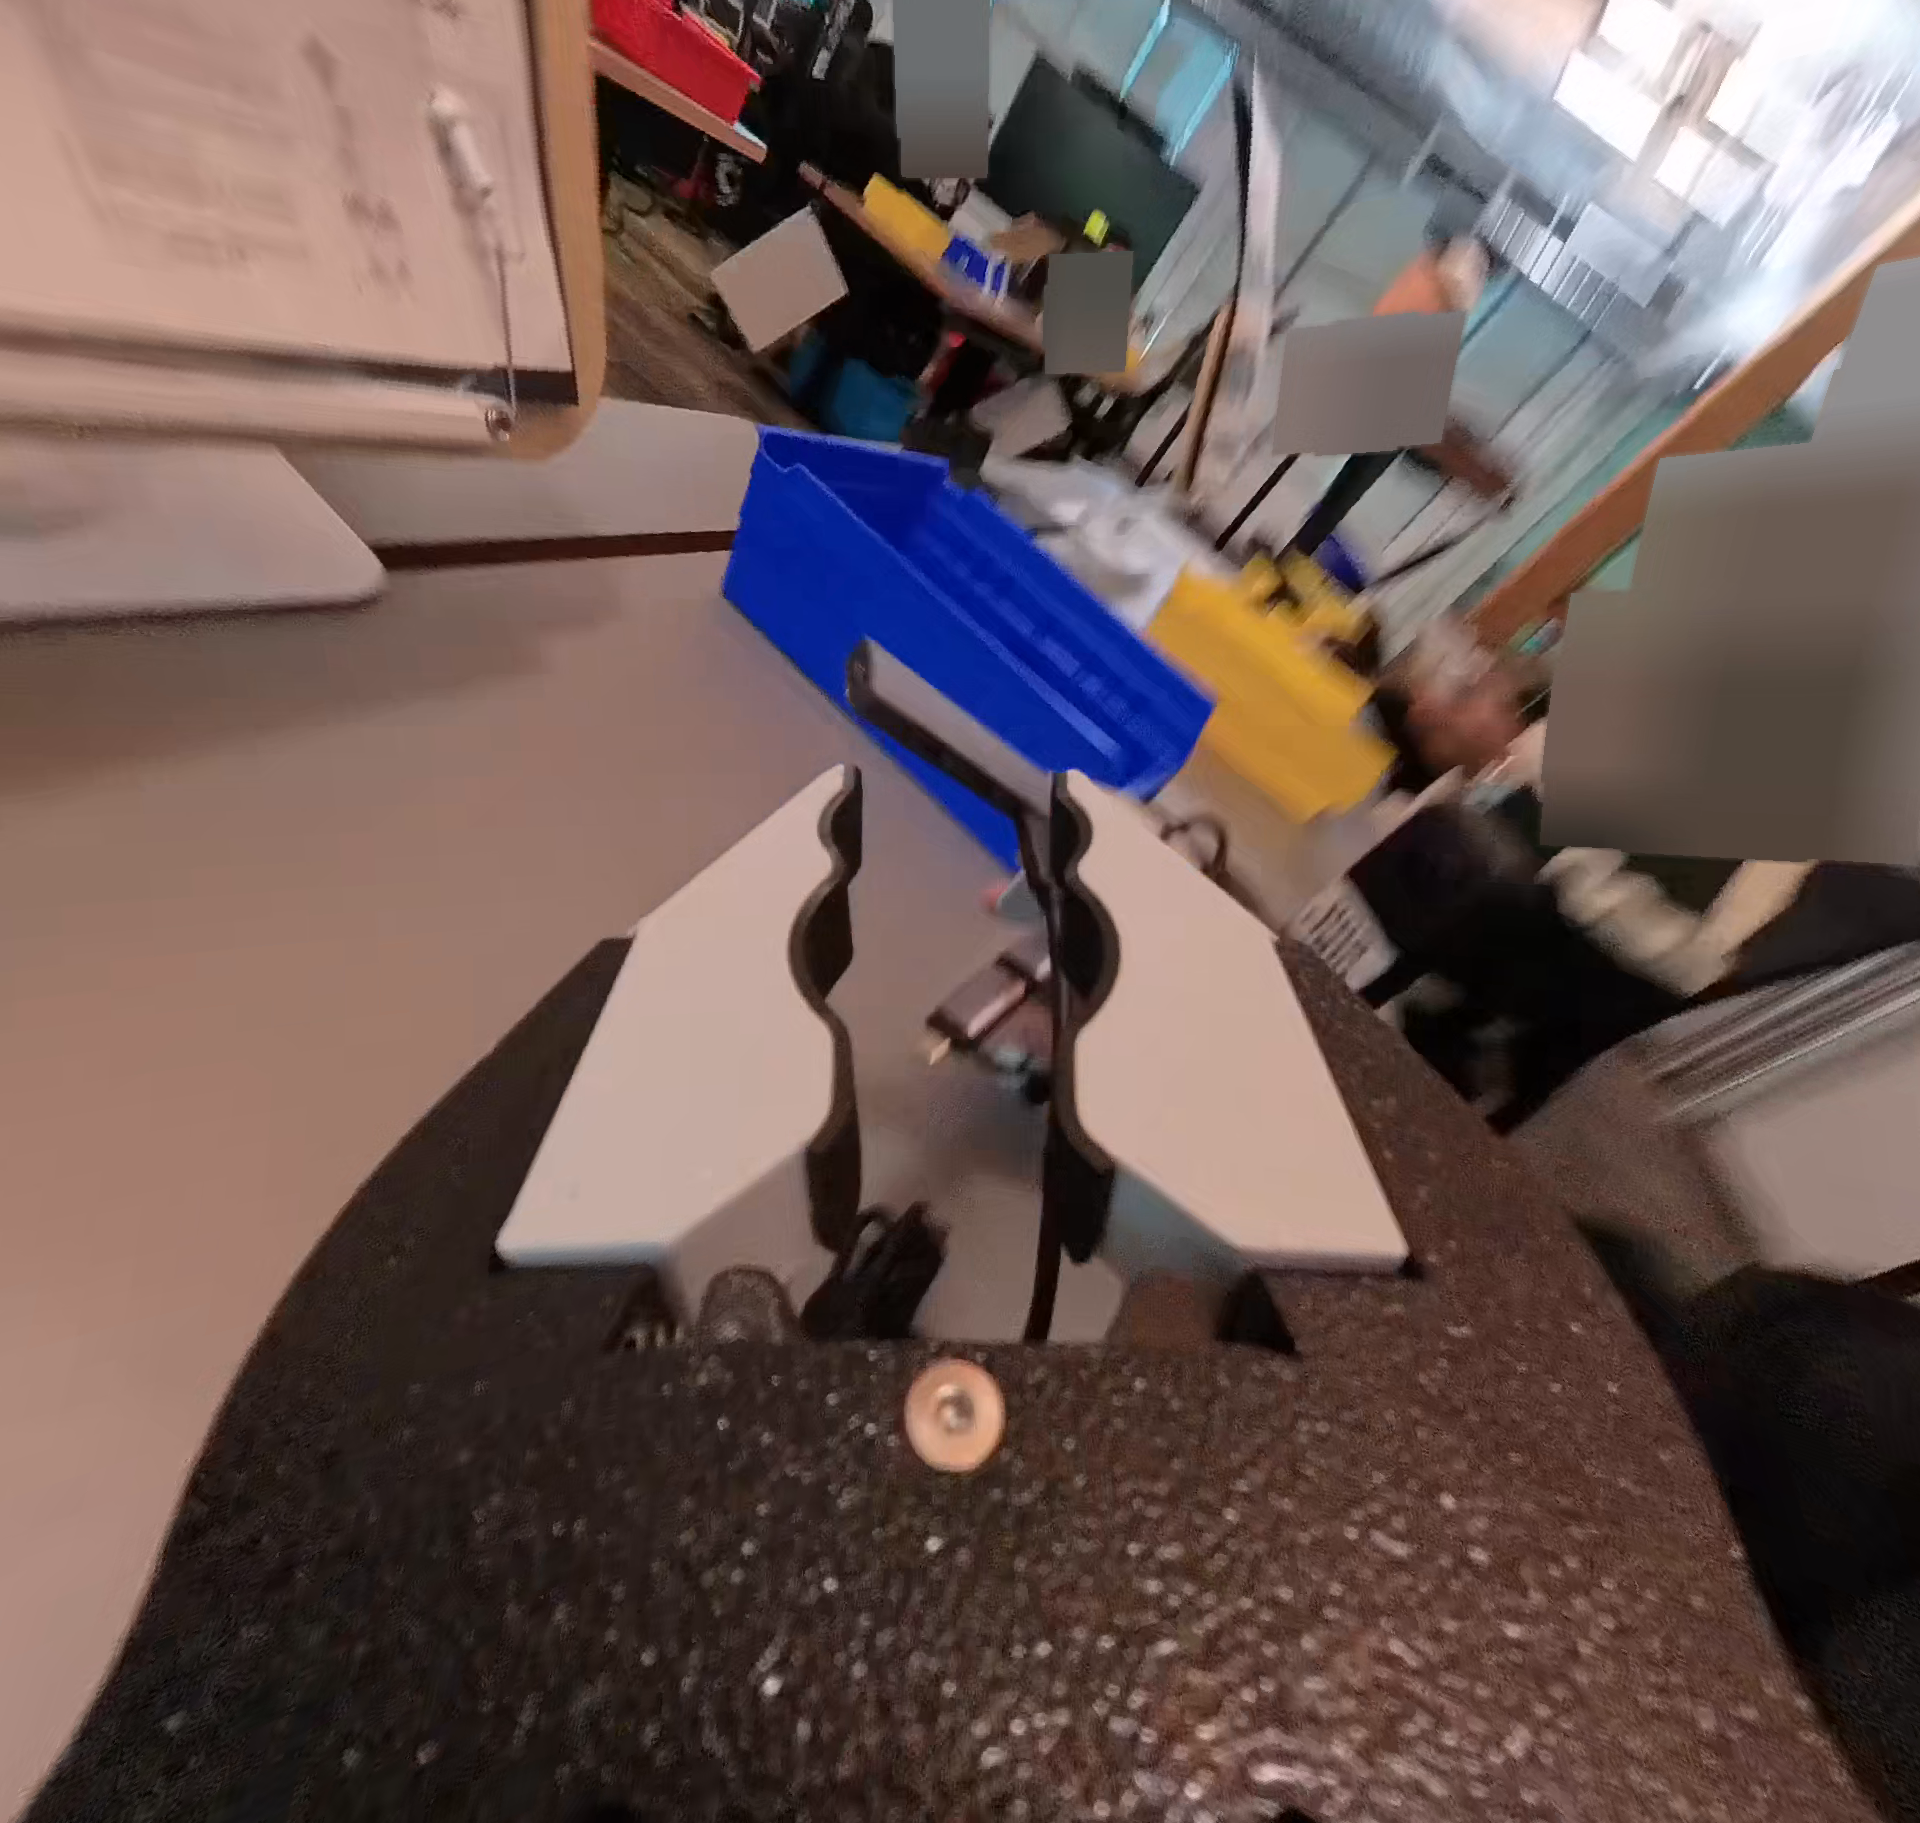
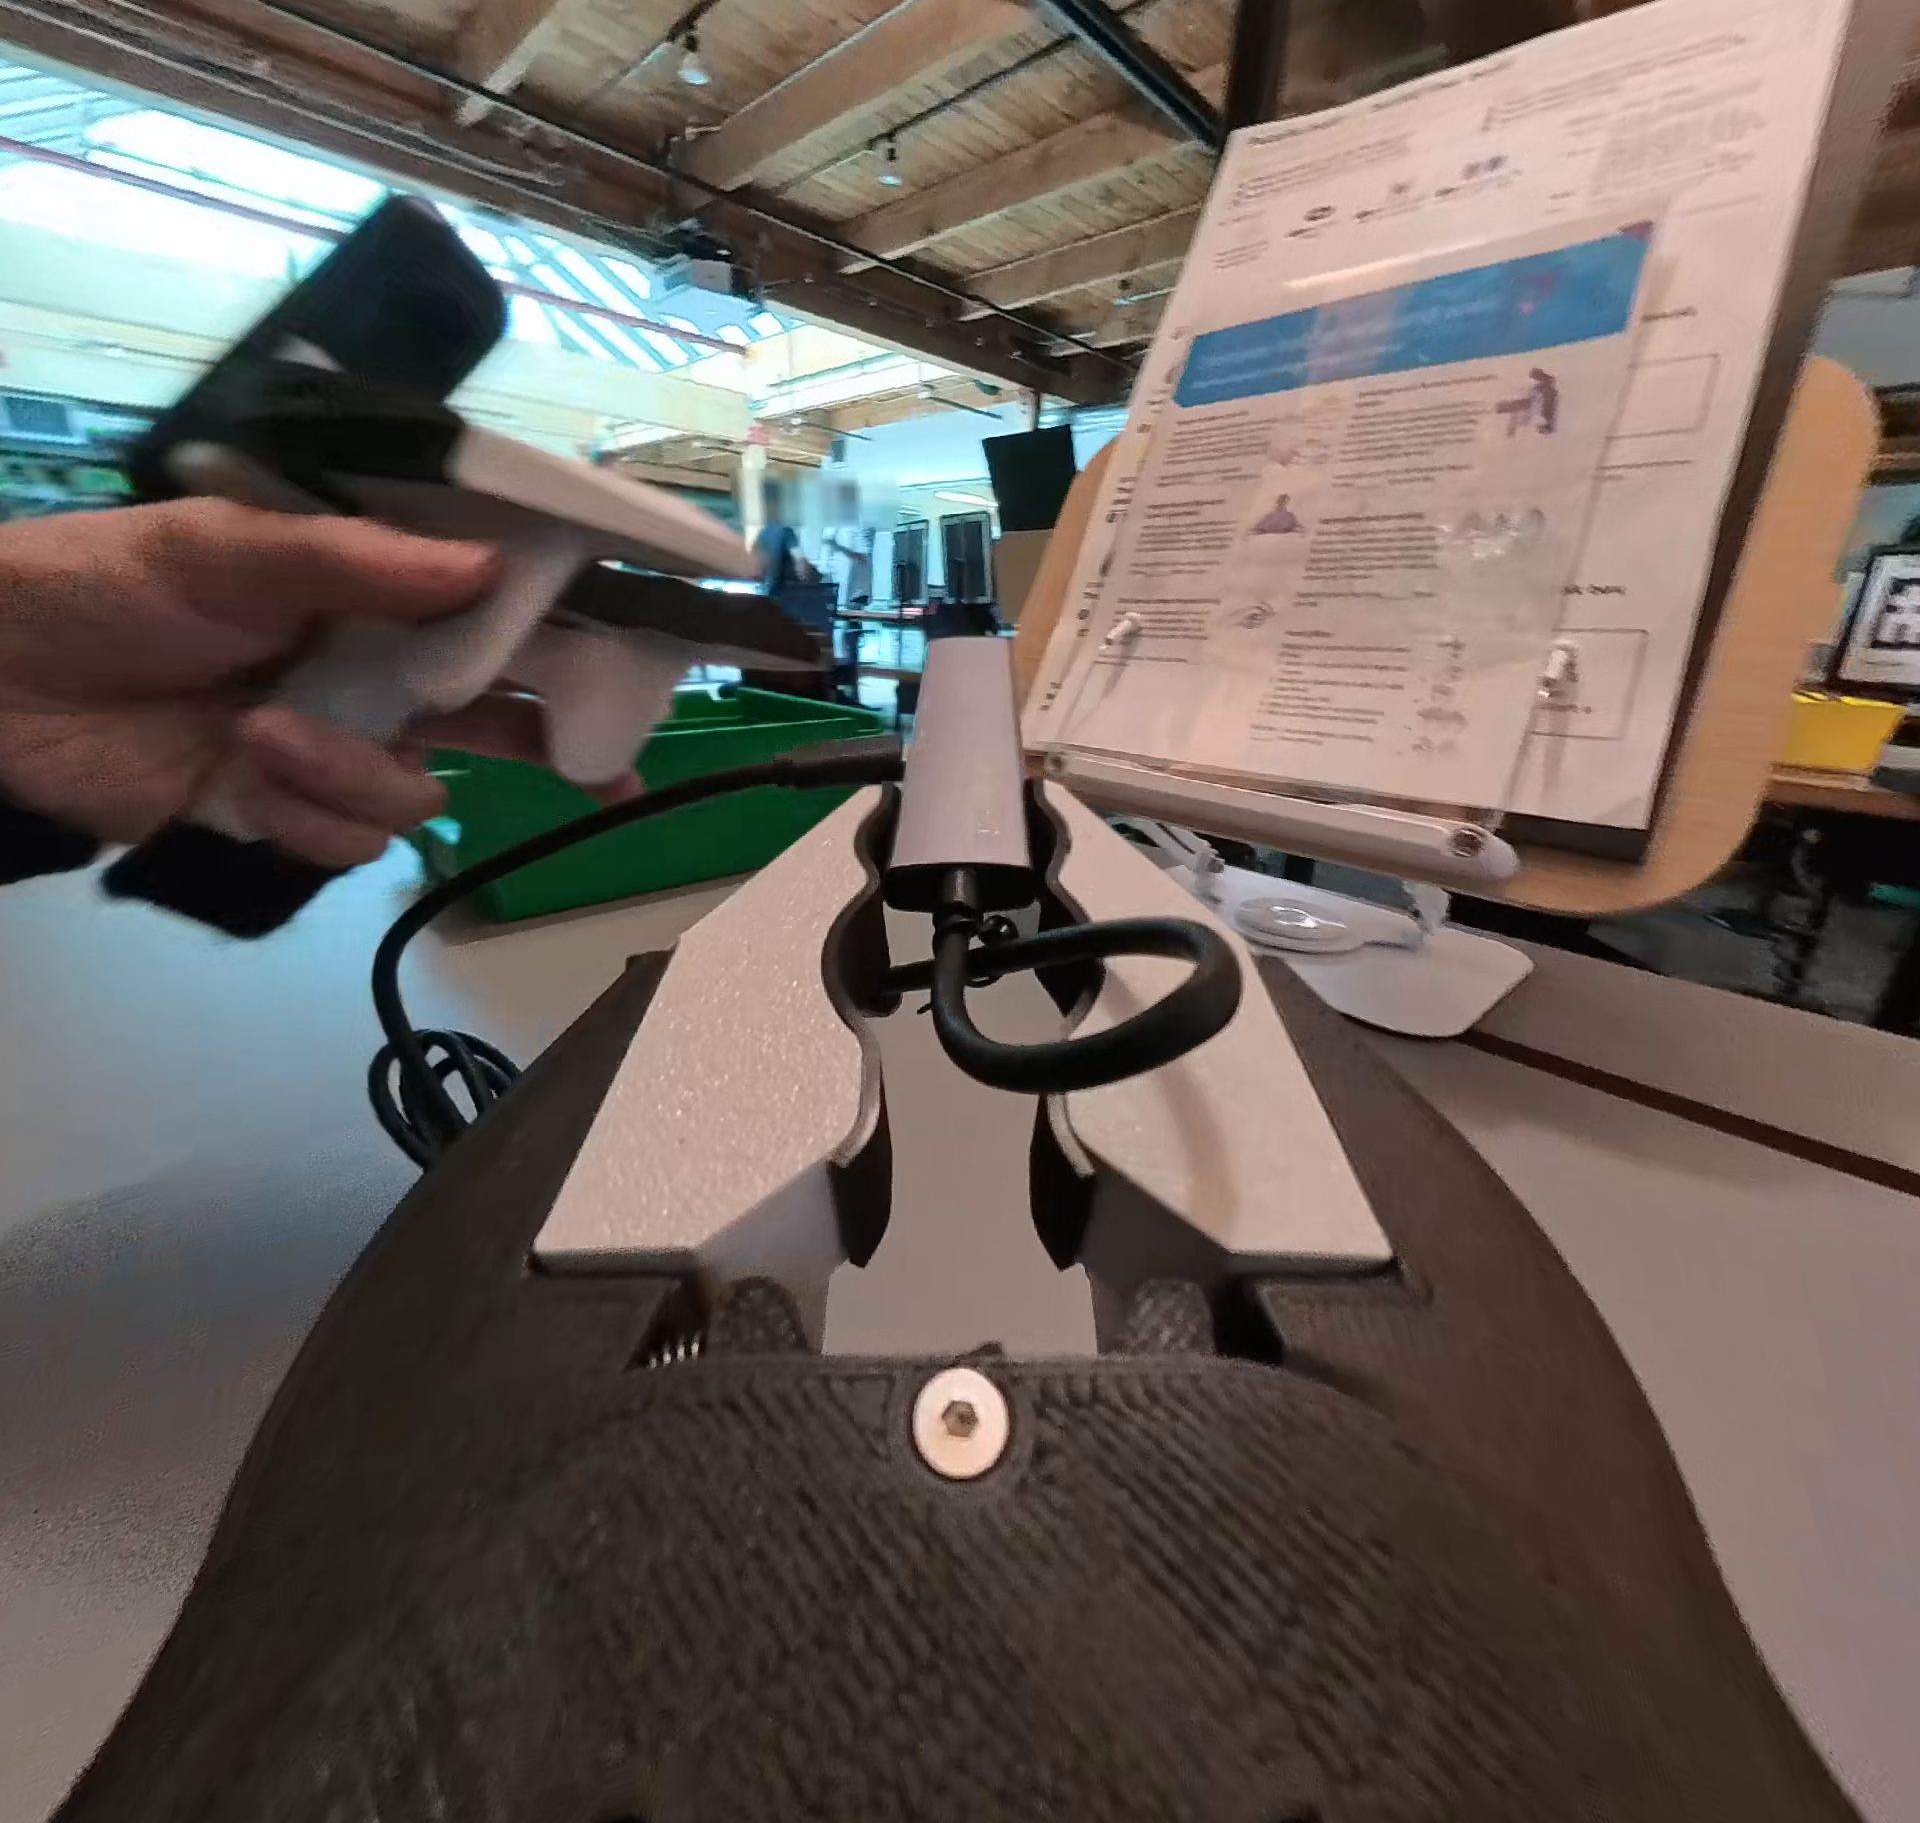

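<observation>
My right gripper [image 2: 961,797] is shut on a grey bar-shaped USB hub [image 2: 961,724] that sticks out forward between its fingers. The hub's short black lead [image 2: 1091,1004] loops back over the fingers. A second black cable [image 2: 582,828] runs from the hub's left side down to a coil [image 2: 436,1077] on the table. My left gripper [image 1: 954,781] is open. The hub [image 1: 940,724] sits just beyond its tips and the black cable [image 1: 1049,1098] runs along its right finger. A hand holds the left gripper [image 2: 769,599] just left of the hub.
A tilted document stand [image 2: 1403,474] holding printed sheets stands close behind the hub, and shows at the upper left in the left wrist view [image 1: 260,163]. A green bin [image 2: 623,817] lies beyond the left gripper. A blue bin [image 1: 935,578] and a yellow bin [image 1: 1278,693] sit farther along the table.
</observation>
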`<state>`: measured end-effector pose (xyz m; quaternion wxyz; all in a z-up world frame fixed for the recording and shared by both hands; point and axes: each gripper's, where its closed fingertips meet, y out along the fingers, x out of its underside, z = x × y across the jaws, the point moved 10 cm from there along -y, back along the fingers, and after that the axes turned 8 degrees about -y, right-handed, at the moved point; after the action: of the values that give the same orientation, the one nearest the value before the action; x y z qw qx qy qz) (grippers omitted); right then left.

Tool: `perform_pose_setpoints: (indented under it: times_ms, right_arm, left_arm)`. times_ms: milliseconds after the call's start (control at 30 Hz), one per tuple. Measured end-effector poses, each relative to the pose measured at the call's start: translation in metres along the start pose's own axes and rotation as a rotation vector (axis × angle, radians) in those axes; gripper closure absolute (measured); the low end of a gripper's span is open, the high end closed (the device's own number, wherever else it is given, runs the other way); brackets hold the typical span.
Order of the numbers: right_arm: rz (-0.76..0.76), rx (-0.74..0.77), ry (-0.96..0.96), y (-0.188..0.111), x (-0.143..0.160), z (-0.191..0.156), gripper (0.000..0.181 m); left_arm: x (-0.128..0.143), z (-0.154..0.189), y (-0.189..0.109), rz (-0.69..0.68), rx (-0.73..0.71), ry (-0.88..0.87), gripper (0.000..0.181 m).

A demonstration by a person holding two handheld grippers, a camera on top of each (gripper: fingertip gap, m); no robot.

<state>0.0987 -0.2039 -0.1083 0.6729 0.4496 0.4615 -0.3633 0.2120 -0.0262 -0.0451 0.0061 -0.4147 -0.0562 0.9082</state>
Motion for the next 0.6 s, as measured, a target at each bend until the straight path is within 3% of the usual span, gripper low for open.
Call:
perform_pose_setpoints:
  times_ms: [100,200,400,600]
  right_arm:
    - [-0.018,0.048,0.001,0.0,0.001,0.003,0.158]
    - [-0.043,0.052,-0.002,0.002,0.003,0.0,0.158]
    - [-0.038,0.033,0.039,0.003,0.002,-0.003,0.158]
    - [-0.055,0.039,0.046,0.005,0.004,-0.003,0.158]
  left_arm:
    - [0.019,0.027,0.002,-0.081,-0.132,0.384,0.147]
    - [0.034,0.041,0.01,-0.09,-0.24,0.63,0.156]
    - [0.049,0.038,0.024,-0.098,-0.295,0.669,0.167]
    - [0.056,0.035,0.026,-0.017,-0.356,0.729,0.179]
